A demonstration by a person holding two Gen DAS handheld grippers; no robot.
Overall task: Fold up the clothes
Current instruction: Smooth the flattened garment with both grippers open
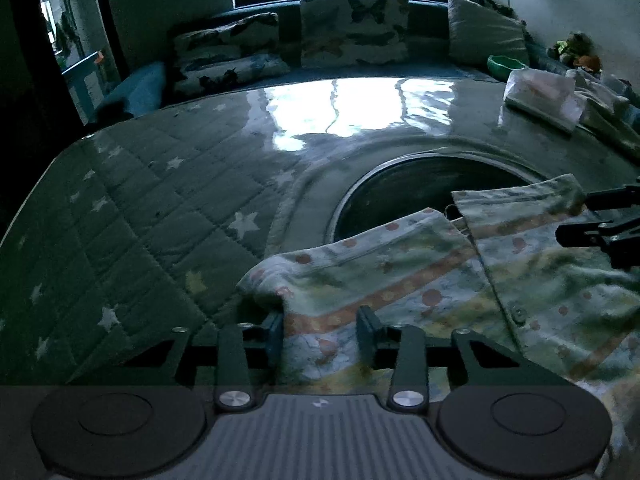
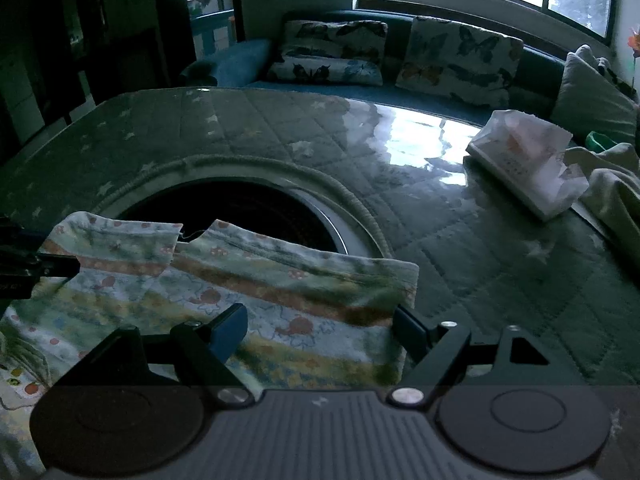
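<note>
A small patterned garment with orange stripes and dots lies on the quilted star tablecloth, partly over a dark round opening. My left gripper is open, its fingers either side of the garment's near left edge. In the right wrist view the same garment lies spread out, and my right gripper is wide open around its near right part. The right gripper shows at the right edge of the left wrist view; the left gripper shows at the left edge of the right wrist view.
A white packet of tissues and a pile of pale clothes lie at the table's right. Behind the table stands a blue sofa with butterfly cushions. A green bowl sits at the far right.
</note>
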